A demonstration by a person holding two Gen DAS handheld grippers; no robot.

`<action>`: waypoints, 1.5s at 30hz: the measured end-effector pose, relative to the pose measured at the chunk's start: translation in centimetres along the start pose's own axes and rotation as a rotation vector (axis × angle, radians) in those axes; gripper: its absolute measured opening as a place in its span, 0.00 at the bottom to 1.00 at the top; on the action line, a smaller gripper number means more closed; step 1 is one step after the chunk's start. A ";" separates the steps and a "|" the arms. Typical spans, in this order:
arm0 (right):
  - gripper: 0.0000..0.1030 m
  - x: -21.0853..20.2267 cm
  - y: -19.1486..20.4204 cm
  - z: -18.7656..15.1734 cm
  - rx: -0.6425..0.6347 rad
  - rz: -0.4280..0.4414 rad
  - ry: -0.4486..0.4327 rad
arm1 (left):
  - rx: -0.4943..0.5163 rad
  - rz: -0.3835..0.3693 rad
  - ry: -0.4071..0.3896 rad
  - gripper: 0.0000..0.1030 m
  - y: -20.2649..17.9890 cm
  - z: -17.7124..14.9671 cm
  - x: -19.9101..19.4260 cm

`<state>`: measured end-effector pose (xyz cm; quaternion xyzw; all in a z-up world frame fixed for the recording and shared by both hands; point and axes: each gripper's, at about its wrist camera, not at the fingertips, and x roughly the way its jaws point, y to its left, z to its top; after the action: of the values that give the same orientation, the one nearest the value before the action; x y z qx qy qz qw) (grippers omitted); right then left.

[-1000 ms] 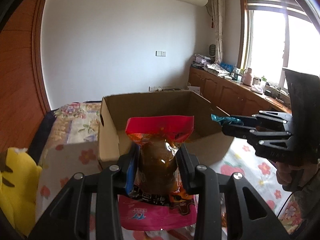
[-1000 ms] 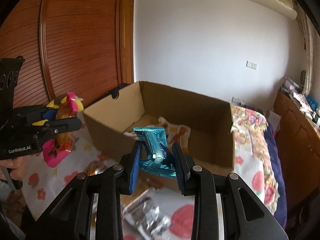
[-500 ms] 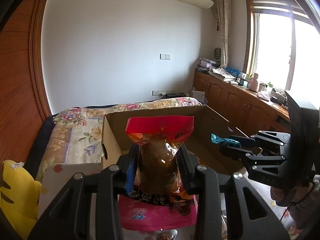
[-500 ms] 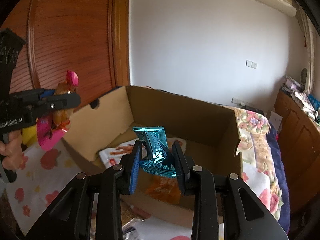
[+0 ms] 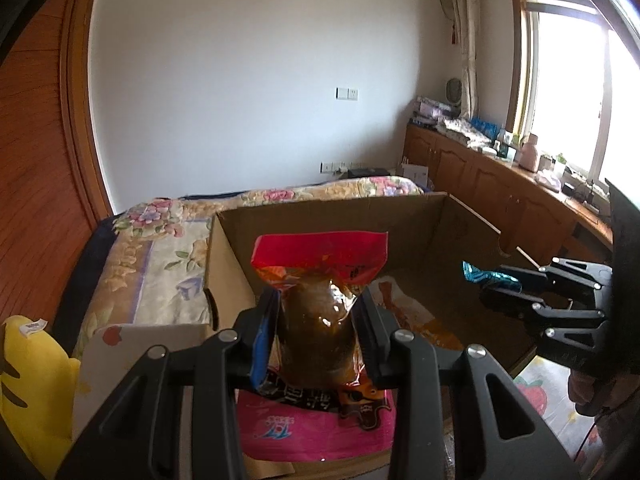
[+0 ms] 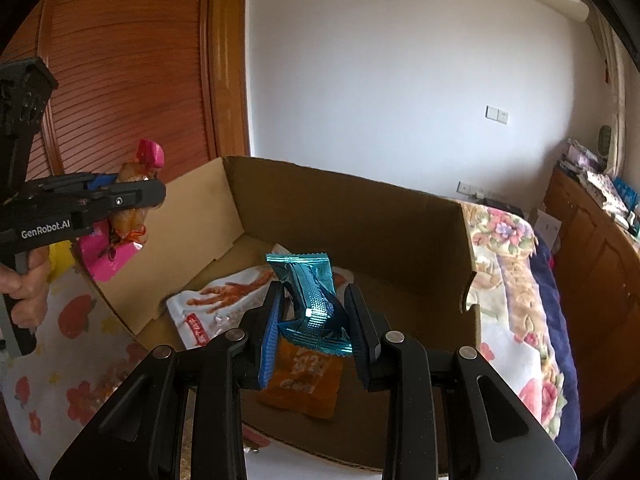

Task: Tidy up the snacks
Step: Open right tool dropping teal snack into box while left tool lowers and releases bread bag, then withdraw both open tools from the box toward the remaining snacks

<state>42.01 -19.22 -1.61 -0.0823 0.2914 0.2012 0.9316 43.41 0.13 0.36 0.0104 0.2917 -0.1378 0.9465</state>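
**Both snacks now carried over the open box**

Left gripper point(image 5: 318, 320) clamped on a pink-topped pouch point(image 5: 320, 312) of brown food, held upright. Right gripper point(image 6: 314, 320) clamped on a teal foil packet point(image 6: 310, 296). Moved forward within the last second: earlier short of the cardboard box point(image 6: 360, 216), now poised above its open interior, teal packet clearly past the near wall, pink pouch just at the left edge. Already lying on the box floor: a white packet point(image 6: 224, 300) and an orange packet point(image 6: 304, 384). Probably ready for release; a small lowering first, then jaws parted, should drop both inside without bouncing out.
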 end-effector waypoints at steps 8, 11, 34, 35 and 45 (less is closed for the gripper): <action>0.31 1.1 -0.6 -0.3 0.035 0.019 0.044 | 0.007 -0.002 0.058 0.41 -1.0 -0.9 1.3; 0.36 0.9 -0.8 -0.4 0.045 0.022 0.044 | 0.002 -0.008 0.078 0.41 -0.9 -1.3 1.5; 0.50 -0.9 0.6 -0.8 0.024 0.036 0.025 | 0.081 -0.027 0.114 0.68 -3.2 -1.4 1.3; 0.50 -0.9 0.6 -0.8 0.026 0.036 0.024 | 0.084 -0.023 0.107 0.68 -3.3 -1.3 1.2; 0.50 -3.2 1.1 -0.7 0.028 0.042 0.001 | 0.117 -0.024 0.083 0.68 -4.8 -1.7 -1.7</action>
<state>38.73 -19.48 -0.39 -0.0632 0.2964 0.2165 0.9281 39.80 -3.91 0.20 0.0681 0.3221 -0.1656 0.9296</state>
